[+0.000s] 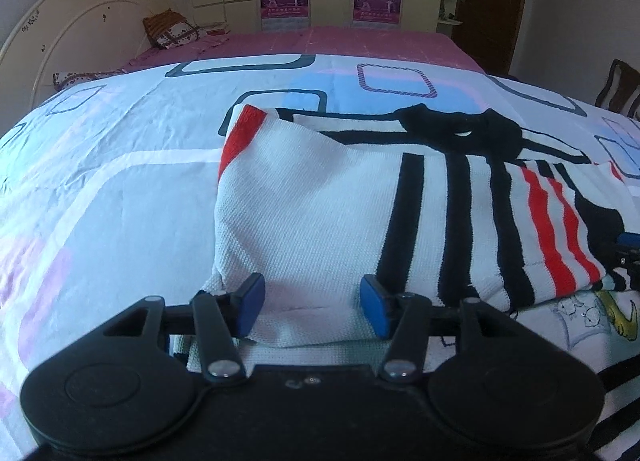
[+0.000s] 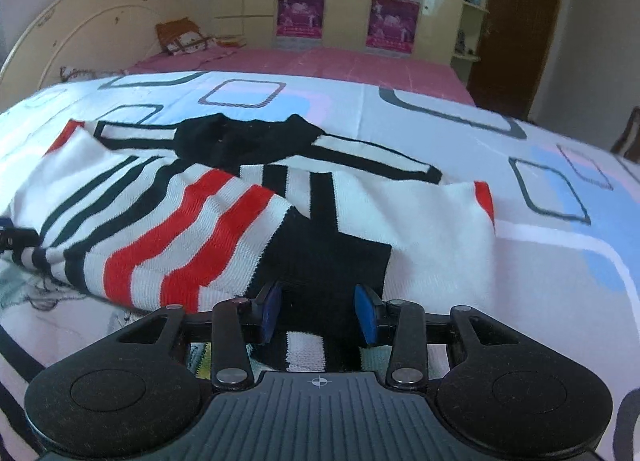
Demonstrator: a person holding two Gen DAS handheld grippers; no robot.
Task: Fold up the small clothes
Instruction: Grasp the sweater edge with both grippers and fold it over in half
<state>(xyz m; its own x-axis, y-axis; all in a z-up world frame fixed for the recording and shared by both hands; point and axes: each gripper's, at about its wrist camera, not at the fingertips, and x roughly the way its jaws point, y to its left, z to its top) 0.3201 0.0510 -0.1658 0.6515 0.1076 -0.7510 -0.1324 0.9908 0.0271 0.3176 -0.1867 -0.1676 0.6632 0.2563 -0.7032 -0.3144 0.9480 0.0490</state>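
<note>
White knitted sweater (image 1: 312,197) with black and red stripes, lying half folded on the patterned bedsheet (image 1: 120,181), near its front edge.

Holding the left gripper (image 1: 312,305) at the near left hem of the sweater, blue pads spread wide with white knit between them, not pinching. Keeping the right gripper (image 2: 318,313) at the near right hem, over the black panel, pads also apart and gripping nothing. Probably lining up both tools along the hem so as to take it at two corners and carry it toward the black collar (image 2: 240,141) for the next fold, keeping the edge straight.
</note>
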